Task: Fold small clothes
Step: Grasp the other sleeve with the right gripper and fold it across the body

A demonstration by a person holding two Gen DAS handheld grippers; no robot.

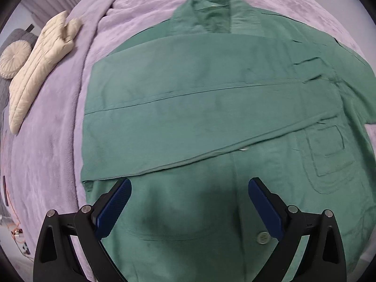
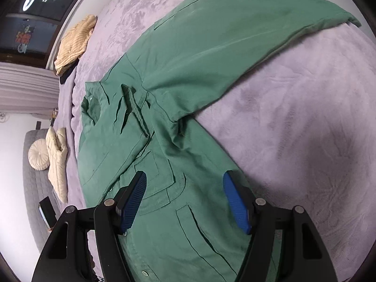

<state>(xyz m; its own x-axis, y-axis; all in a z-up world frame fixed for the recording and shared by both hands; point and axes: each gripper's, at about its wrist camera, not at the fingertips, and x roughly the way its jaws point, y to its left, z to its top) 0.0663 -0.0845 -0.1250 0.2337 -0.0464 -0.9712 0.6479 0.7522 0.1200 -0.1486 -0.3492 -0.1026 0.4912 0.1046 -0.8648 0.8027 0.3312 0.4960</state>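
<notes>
A green jacket (image 1: 199,98) lies front-up on a lilac blanket (image 1: 51,141), one sleeve folded flat across its chest. My left gripper (image 1: 189,184) hovers above the lower front near a white button (image 1: 262,237), blue pads (image 1: 112,209) wide apart with nothing between them. In the right wrist view the same green jacket (image 2: 178,211) shows its other sleeve (image 2: 223,35) stretched out over the blanket (image 2: 305,129). My right gripper (image 2: 185,176) hangs over a pocket by the jacket's side edge, its blue pads (image 2: 237,202) spread and holding nothing.
A cream quilted garment (image 1: 40,63) lies on the blanket's left side by a round cushion (image 1: 14,60). A yellow knitted piece (image 2: 75,41) rests at the bed's far edge. A grey headboard (image 2: 35,183) and a dark window (image 2: 35,16) lie beyond.
</notes>
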